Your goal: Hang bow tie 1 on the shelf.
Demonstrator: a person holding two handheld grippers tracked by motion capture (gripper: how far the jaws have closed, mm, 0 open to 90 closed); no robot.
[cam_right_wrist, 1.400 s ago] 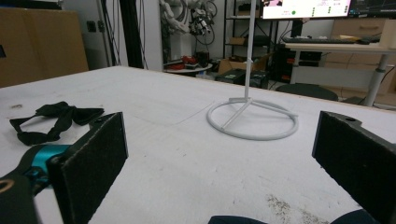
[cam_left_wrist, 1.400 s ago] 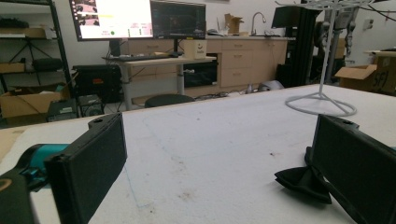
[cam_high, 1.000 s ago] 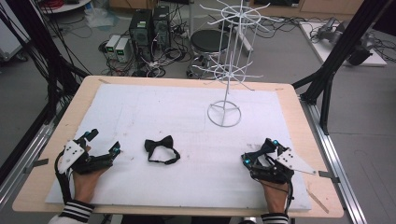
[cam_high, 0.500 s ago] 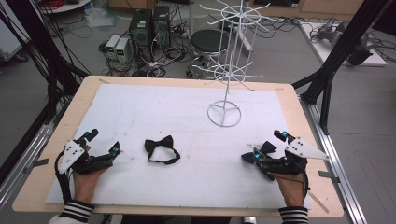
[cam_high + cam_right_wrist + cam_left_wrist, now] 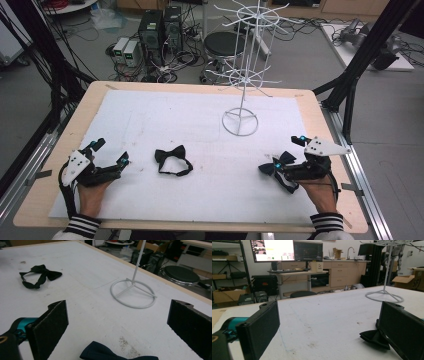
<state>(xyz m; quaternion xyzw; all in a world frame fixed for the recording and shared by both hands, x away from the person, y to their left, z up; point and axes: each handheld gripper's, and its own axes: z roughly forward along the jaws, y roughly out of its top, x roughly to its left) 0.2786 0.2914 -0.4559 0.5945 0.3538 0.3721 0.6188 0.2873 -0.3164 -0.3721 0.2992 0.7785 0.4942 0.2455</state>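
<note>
Left gripper (image 5: 111,152): sits at the near-left of the table, held in a hand with a striped cuff; its two flat black jaws, faced with a fine matte pad, stand wide apart with nothing between them. A white angular plate rides on top, and teal parts show at the jaw mounts.
Black bow tie (image 5: 170,156): soft matte fabric with two flared wings pinched at a centre knot and a thin strap looped toward the near edge. It lies flat on the white sheet, near the left gripper on its right and apart from it. In the left gripper view one wing peeks out beside the right-hand jaw.
White sheet (image 5: 175,120): a thin, pale, faintly scuffed cover over most of the table, with small brown specks.
Table (image 5: 90,100): light wood, rounded corners, its rim showing around the sheet.
Wire display stand (image 5: 241,75): thin white rods, a round ring base with crossbars, an upright pole and two tiers of spoked hooks; it stands toward the far right of the sheet.
Dark blue bow tie (image 5: 272,169): smooth navy fabric, lying on the sheet just in front of the right gripper's open jaws.
Right gripper (image 5: 292,159): near-right, jaws spread wide, gripping nothing.
</note>
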